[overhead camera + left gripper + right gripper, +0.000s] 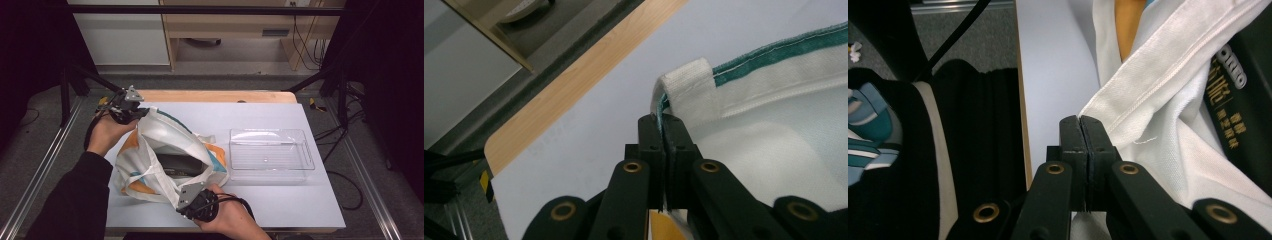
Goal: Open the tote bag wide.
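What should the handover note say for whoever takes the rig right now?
Left gripper: jaws shut on the tote bag rim by a strap end, far side.
Right gripper: jaws shut on the bag's near rim.
Bag sits on the table, mouth pulled open; dark box inside.
Clear tray lies right of the bag, empty.
Done: bag opened. Left: probably moving the box out to the tray.

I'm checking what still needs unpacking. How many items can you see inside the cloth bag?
1: a dark box lying in the open mouth of the cloth bag, with pale lettering visible in the right gripper view. More may be hidden beneath it.
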A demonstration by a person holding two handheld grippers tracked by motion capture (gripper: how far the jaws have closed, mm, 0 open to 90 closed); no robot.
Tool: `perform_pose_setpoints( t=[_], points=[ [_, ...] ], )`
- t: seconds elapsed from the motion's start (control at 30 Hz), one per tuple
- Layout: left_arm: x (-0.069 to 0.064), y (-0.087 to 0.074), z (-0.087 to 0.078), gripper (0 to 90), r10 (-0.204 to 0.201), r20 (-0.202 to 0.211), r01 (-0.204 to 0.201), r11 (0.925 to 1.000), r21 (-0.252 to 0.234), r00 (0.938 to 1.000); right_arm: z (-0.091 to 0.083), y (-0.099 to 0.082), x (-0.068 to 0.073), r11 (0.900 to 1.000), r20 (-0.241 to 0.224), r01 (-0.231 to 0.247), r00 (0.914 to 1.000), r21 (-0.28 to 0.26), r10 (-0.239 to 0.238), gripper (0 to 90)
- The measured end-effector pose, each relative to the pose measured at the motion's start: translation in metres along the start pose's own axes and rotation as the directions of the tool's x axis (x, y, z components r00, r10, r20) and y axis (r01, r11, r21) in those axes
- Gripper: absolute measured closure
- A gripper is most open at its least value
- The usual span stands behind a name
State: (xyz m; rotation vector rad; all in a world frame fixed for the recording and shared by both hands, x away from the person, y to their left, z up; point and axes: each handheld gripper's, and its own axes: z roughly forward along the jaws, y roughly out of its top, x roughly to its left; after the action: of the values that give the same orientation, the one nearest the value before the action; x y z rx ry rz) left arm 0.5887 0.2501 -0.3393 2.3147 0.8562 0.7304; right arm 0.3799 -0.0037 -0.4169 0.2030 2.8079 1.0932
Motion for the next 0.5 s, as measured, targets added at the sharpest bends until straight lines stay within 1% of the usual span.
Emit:
perform_pose_setpoints(
  t=[0.07,0.1,0.13,0.17,0.2,0.23,0.27,0.3,0.33,0.37,0.4,0.43,0.47,0.5],
  points=[
    [-0.002,-0.006,0.013,88.5,-0.011,0.0,0.011,0.9999,0.011,0.9999,0.004,-0.003,-0.002,0.9999,-0.002,-0.008,1.0,0.014,0.008,90.0],
    [-0.002,-0.01,0.018,88.5,-0.009,-0.004,0.009,1.0,0.003,0.9999,0.007,-0.006,-0.002,0.9999,-0.003,-0.012,0.9999,0.012,0.012,90.0],
    [-0.003,-0.013,0.021,88.5,-0.019,0.002,0.019,0.9998,0.001,0.9998,0.008,-0.007,-0.003,0.9999,-0.003,-0.015,0.9999,0.007,0.015,90.0],
    [-0.003,-0.013,0.021,88.5,-0.019,0.002,0.019,0.9998,0.001,0.9998,0.008,-0.007,-0.003,0.9999,-0.003,-0.015,0.9999,0.007,0.015,90.0],
    [-0.004,-0.018,0.023,88.5,-0.031,0.012,0.031,0.9994,-0.013,0.9995,0.009,-0.009,-0.003,0.9998,0.001,-0.022,0.9998,-0.003,0.022,89.8],
    [-0.006,-0.019,0.022,88.4,-0.045,0.021,0.045,0.9989,-0.014,0.9988,0.009,-0.01,-0.003,0.9997,0.004,-0.022,0.9998,-0.008,0.022,89.7],
    [-0.007,-0.02,0.019,88.3,-0.034,0.015,0.035,0.9991,-0.026,0.9993,0.008,-0.01,-0.003,0.9996,0.004,-0.024,0.9997,-0.016,0.024,89.5],
    [-0.007,-0.02,0.019,88.0,-0.034,0.015,0.035,0.9991,-0.026,0.9993,0.008,-0.01,-0.003,0.9996,0.004,-0.024,0.9997,-0.016,0.024,89.5],
    [-0.011,-0.02,0.012,86.4,-0.032,0.01,0.032,0.9982,-0.05,0.9994,0.007,-0.012,-0.004,0.9989,0.01,-0.032,0.9994,-0.034,0.033,85.3],
    [-0.011,-0.02,0.012,84.4,-0.032,0.01,0.032,0.9982,-0.05,0.9994,0.007,-0.013,-0.004,0.9985,0.013,-0.039,0.9991,-0.04,0.039,82.9],
    [-0.016,-0.021,0.003,81.7,-0.026,0.008,0.026,0.9967,-0.077,0.9996,0.007,-0.014,-0.004,0.9981,0.018,-0.043,0.9989,-0.044,0.044,80.6],
    [-0.02,-0.021,-0.002,79.4,-0.02,-0.006,0.019,0.9955,-0.092,0.9998,0.006,-0.015,-0.003,0.998,0.02,-0.044,0.9988,-0.046,0.045,77.8],
    [-0.024,-0.022,-0.008,74.6,-0.025,-0.02,0.022,0.9944,-0.103,0.9995,0.005,-0.016,-0.002,0.9975,0.023,-0.044,0.9987,-0.056,0.045,74.1],
    [-0.024,-0.022,-0.008,68.5,-0.025,-0.02,0.022,0.9944,-0.103,0.9995,0.005,-0.016,-0.002,0.9975,0.023,-0.044,0.9987,-0.056,0.045,74.1]
  ],
)
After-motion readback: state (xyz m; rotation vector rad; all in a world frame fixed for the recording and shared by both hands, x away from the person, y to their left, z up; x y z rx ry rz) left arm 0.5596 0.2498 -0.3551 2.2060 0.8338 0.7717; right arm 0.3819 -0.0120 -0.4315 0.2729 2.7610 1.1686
